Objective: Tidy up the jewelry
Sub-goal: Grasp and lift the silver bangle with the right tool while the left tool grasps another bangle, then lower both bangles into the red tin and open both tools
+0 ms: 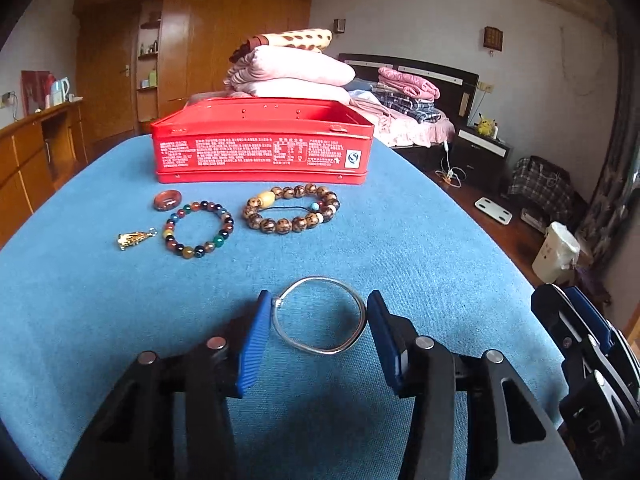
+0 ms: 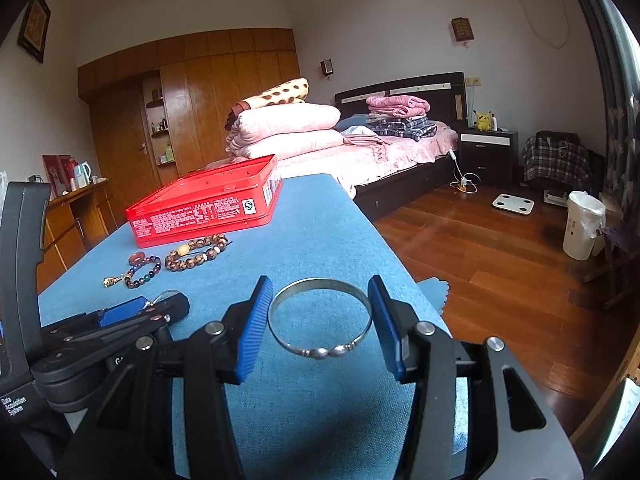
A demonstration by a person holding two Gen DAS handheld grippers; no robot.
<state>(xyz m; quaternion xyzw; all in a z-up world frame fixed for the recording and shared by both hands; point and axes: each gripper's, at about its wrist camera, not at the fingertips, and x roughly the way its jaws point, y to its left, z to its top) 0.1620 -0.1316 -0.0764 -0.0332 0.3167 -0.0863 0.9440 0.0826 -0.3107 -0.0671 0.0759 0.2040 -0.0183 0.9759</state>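
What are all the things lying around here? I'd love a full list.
red tin: 1, red, open, far side of the blue cloth
wooden bead bracelet: 1, brown, before the tin
coloured bead bracelet: 1, mixed colours, left of the wooden one
stone ring: 1, reddish brown, near the tin's left corner
gold pendant: 1, gold, leftmost
thin silver bangle: 1, silver, between the left fingers
wide silver bangle: 1, silver, between the right fingers
left gripper: 1, black with blue pads, open
right gripper: 1, same, open
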